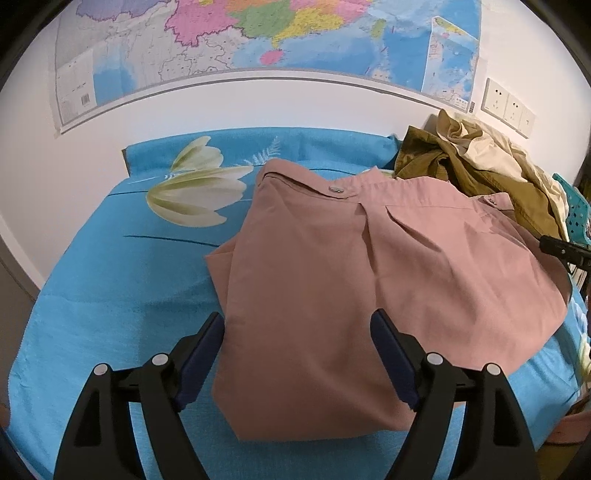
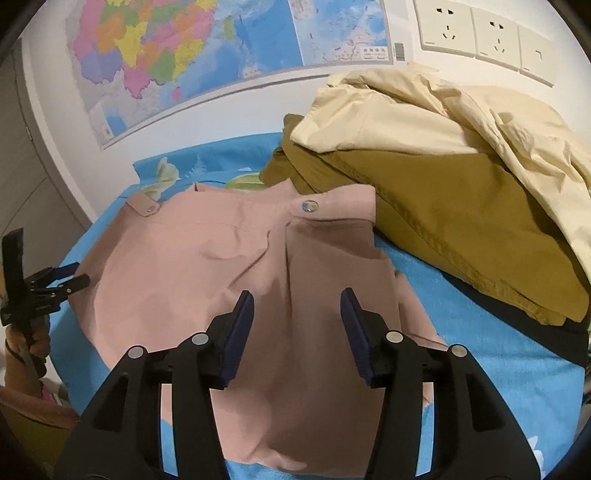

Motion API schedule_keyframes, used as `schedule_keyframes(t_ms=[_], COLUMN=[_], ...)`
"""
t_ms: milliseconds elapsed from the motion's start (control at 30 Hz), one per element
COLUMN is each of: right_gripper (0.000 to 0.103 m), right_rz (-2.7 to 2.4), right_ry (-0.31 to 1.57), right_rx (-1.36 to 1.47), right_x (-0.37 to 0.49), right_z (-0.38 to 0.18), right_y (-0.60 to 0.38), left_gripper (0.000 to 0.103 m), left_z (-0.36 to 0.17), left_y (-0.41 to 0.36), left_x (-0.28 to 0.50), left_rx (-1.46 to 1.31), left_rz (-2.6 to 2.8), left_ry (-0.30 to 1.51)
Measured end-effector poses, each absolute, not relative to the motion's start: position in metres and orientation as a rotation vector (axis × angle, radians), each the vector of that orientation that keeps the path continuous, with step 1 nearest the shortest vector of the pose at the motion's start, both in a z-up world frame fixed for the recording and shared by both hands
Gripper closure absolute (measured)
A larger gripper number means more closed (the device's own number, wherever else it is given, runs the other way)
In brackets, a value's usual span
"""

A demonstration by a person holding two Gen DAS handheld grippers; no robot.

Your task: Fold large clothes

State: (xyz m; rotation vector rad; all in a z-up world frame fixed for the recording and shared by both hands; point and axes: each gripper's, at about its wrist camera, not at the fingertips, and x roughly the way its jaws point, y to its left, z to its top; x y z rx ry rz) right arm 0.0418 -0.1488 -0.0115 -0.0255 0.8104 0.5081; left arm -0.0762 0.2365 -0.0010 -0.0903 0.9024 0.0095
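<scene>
A pink garment (image 1: 332, 277) lies folded on the blue bed sheet (image 1: 110, 295), its band with a metal snap button (image 1: 336, 189) at the far end. My left gripper (image 1: 297, 317) hovers over its near left part, jaws wide apart, and the pads do not press on the cloth. In the right wrist view the pink garment (image 2: 203, 277) fills the middle. My right gripper (image 2: 297, 295) stands open above it with nothing pinched. The left gripper (image 2: 44, 288) shows at the garment's left edge, held by a hand. The right gripper's tip (image 1: 561, 251) shows at the far right.
A heap of olive clothes (image 2: 461, 221) topped by a cream garment (image 2: 424, 110) lies at the back right, touching the pink one. A wall map (image 1: 258, 33) and wall sockets (image 2: 480, 33) are behind the bed. A teal perforated object (image 1: 576, 214) stands at the right edge.
</scene>
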Motion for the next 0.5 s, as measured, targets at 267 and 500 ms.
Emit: schedule_keyframes(t_ms=[267, 500], right_gripper=[0.063, 0.064], right_rz=[0.483, 0.486], right_ry=[0.877, 0.899], right_rx=[-0.050, -0.036], right_x=[0.067, 0.082], right_z=[-0.040, -0.048], right_y=[-0.136, -0.128], left_gripper=[0.024, 0.023], left_z=[-0.004, -0.008], left_y=[0.235, 0.235], left_x=[-0.077, -0.078], left_rx=[-0.086, -0.102], left_rz=[0.012, 0.016], left_ry=[0.907, 0.919])
